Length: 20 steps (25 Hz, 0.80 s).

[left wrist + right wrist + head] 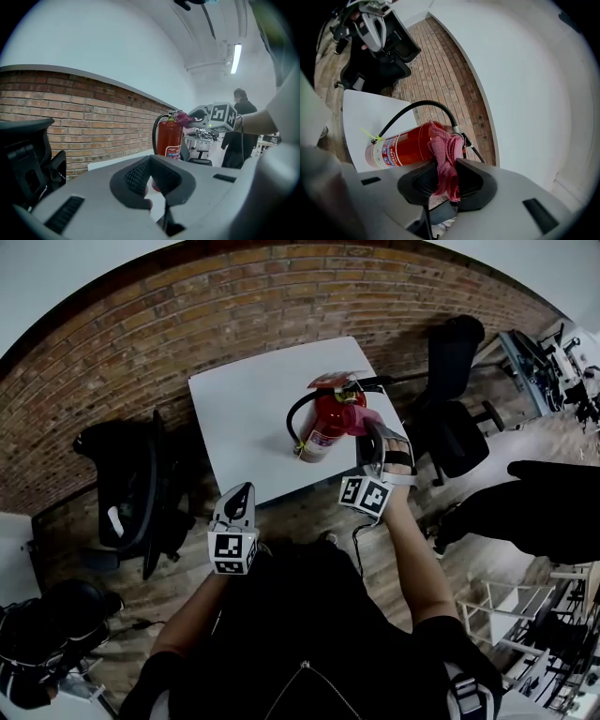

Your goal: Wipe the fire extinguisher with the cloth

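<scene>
A brick wall (234, 296) is curving behind a white table (244, 399) in the head view, with a dark chair (131, 484) sitting to the left. The extinguisher (323, 427) is standing on the table near its front right edge, base down and long axis vertical, its black hose (295, 418) looping down the left side. The right arm is reaching forward over the table edge. The right gripper (373, 430) is pressing a pink cloth (361, 420) against the upper part of the cylinder. The left gripper (242, 493) is hanging back off the table, close to the person's body, tips pointing toward the table.

In the left gripper view, its jaws are resting together with nothing between them. Beyond them the extinguisher (169, 138) is standing upright before the wall, the cloth (183, 118) touching its top.

The right gripper view is looking in rolled over, so the cylinder (403, 145) is running sideways across it, valve end to the right. The jaws are clamping the cloth (445, 159), which is bunching against the shoulder just beside the valve.
</scene>
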Available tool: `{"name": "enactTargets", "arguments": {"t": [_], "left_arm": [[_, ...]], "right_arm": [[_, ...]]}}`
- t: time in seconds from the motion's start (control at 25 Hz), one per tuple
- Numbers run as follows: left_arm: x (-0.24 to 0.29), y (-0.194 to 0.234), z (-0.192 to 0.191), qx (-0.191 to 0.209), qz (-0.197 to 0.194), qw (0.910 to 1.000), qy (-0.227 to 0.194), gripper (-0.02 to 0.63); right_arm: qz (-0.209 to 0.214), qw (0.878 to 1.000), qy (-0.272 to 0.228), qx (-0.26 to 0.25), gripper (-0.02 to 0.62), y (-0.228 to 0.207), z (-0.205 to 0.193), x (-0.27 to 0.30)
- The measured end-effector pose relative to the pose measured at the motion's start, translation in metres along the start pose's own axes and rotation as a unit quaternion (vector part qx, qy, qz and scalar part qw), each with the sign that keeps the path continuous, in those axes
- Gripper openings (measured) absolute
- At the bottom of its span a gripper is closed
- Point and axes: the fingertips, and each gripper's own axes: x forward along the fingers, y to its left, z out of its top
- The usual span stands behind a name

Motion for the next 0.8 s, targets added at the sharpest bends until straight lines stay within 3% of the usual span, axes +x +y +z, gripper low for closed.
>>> {"name": "enactTargets", "arguments": {"t": [0.8], "left_arm": [[0.006,-0.045,0.01,-0.006,0.068,0.9976,-0.012,0.031]], "right_arm": [[0.016,0.998,-0.051,-0.021,0.106,-0.013,-0.035,0.035]]}}
